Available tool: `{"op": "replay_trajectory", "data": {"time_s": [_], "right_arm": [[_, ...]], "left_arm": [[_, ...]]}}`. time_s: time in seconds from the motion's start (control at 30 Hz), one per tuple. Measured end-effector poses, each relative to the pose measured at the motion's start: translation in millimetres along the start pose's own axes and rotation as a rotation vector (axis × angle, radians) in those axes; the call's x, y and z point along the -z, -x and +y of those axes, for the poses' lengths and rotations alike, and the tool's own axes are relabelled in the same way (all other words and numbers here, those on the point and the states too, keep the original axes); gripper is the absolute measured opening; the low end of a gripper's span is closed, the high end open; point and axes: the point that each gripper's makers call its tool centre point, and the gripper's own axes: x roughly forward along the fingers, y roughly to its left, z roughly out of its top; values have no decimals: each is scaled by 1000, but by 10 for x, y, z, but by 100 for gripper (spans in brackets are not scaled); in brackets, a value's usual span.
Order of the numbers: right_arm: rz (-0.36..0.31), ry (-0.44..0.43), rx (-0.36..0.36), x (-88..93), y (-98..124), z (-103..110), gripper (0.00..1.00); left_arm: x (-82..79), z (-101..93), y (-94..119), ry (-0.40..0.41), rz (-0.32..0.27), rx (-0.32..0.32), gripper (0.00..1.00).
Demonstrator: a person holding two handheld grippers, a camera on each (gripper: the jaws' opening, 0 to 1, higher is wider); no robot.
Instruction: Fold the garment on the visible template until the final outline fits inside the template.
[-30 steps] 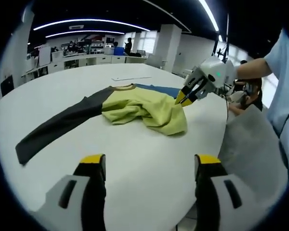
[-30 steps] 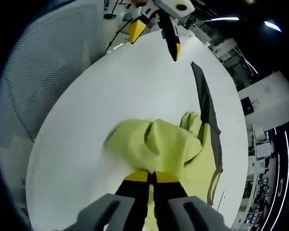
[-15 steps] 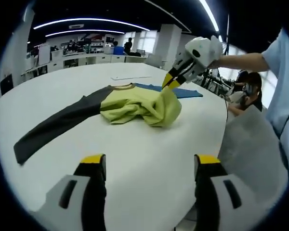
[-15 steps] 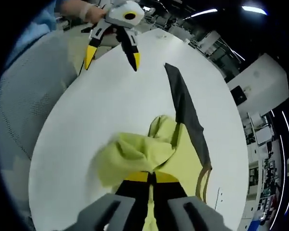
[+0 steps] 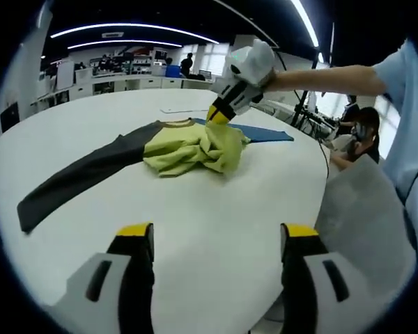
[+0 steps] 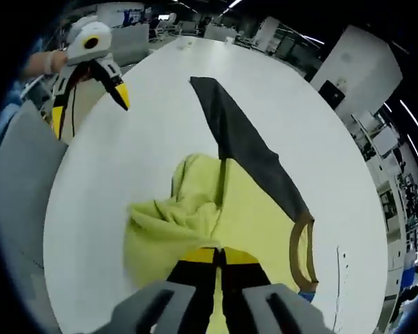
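Note:
A garment with a yellow-green body (image 5: 188,147) and a dark grey sleeve (image 5: 80,179) lies bunched on the white table (image 5: 216,205). A blue template (image 5: 259,132) lies partly under its far side. My right gripper (image 5: 218,115) is shut on a lifted fold of the yellow fabric, above the body near the brown collar. In the right gripper view that gripper (image 6: 219,256) pinches the yellow fabric (image 6: 188,209), with the sleeve (image 6: 240,142) stretching away and the collar (image 6: 301,256) to the right. My left gripper (image 5: 218,233) hovers open over bare table, apart from the garment, and appears again (image 6: 90,103) at the upper left.
A grey mesh chair back (image 5: 366,209) stands off the table's right edge beside the person's sleeve (image 5: 414,104). Desks and other people sit in the background. Bare white tabletop (image 6: 125,146) lies between the garment and the left gripper.
My right gripper has carried the yellow hem up and across the garment toward the collar, folding the body over itself. The left gripper has stayed open in place.

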Motion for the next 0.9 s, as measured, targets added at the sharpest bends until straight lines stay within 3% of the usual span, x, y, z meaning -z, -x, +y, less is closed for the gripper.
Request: {"op": "replay_trajectory", "data": {"time_s": [0.27, 0.57, 0.7, 0.9], "right_arm": [[35, -125, 10, 131, -138, -171, 0], [66, -142, -5, 231, -258, -139, 0], [61, -129, 9, 212, -193, -149, 2], [-1, -183, 54, 203, 63, -283, 15]], "left_arm": [[20, 2, -9, 13, 7, -3, 71], [53, -19, -33, 27, 13, 0, 70], [43, -14, -39, 29, 8, 3, 70], [22, -28, -45, 23, 4, 6, 70]]}}
